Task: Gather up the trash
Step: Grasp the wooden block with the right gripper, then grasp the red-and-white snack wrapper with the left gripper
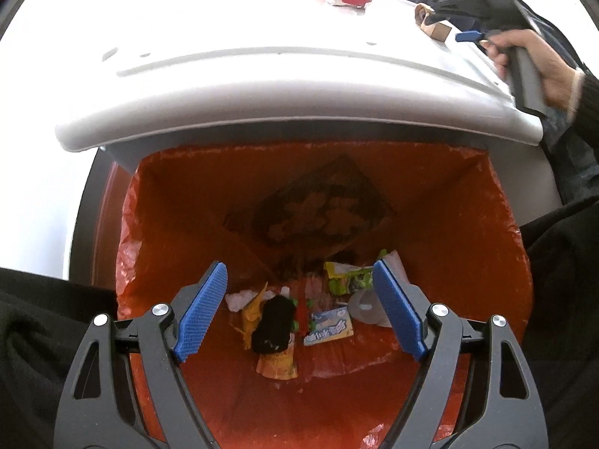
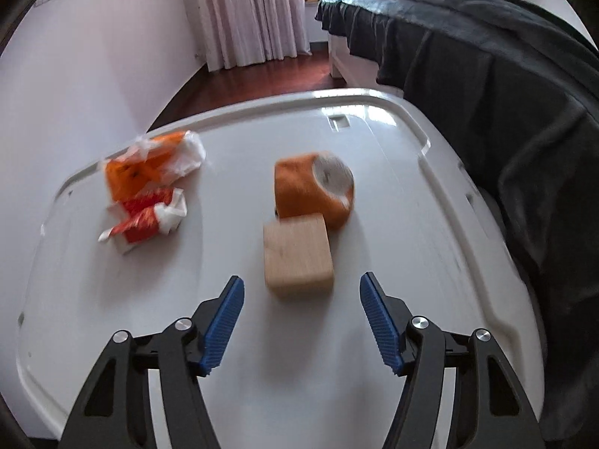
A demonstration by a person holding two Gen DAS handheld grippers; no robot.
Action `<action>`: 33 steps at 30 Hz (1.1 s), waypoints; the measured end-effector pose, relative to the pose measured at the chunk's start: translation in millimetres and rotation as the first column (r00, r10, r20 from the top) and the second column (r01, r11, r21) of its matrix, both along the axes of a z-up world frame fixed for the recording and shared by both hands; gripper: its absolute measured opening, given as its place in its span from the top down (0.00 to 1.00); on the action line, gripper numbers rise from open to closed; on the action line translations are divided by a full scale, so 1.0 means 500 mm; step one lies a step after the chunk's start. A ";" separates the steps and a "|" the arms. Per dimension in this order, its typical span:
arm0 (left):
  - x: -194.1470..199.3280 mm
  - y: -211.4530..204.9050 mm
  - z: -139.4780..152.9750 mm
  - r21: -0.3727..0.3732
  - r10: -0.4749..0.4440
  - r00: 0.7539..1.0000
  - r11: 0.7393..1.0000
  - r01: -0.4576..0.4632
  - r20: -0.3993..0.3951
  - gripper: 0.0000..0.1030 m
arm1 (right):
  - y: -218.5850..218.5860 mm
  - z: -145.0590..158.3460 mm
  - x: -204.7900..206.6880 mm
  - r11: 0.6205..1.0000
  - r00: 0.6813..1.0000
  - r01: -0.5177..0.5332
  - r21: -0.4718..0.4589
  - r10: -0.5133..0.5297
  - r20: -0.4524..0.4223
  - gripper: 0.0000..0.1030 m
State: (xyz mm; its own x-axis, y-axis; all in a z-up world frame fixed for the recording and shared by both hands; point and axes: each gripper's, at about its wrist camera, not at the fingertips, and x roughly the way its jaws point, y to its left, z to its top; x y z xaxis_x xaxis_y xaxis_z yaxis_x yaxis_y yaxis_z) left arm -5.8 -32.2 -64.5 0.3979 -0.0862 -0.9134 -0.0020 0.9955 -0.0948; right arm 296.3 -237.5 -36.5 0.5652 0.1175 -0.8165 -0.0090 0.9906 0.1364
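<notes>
My left gripper (image 1: 299,312) is open and empty above a trash bin lined with an orange bag (image 1: 468,247). Several wrappers (image 1: 329,331) and a black item (image 1: 275,323) lie at the bin's bottom. My right gripper (image 2: 301,323) is open and empty over the white table (image 2: 411,262), just short of a tan cardboard box (image 2: 297,260). An orange paper roll (image 2: 312,189) lies behind the box. Crumpled orange, red and white wrappers (image 2: 148,191) lie to the left. The right gripper (image 1: 468,35) also shows in the left wrist view, beside the box (image 1: 434,28).
The white table's edge (image 1: 299,112) overhangs the bin's far side. A bed with a dark cover (image 2: 505,93) runs along the table's right. Curtains (image 2: 247,11) and a wood floor (image 2: 243,86) lie beyond. My dark sleeves (image 1: 561,262) flank the bin.
</notes>
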 end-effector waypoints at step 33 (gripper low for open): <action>0.606 -0.179 0.191 0.124 -0.733 0.657 0.678 0.724 0.173 0.16 | -0.153 0.148 -0.168 0.886 0.976 0.177 0.429 -0.216 0.043 0.66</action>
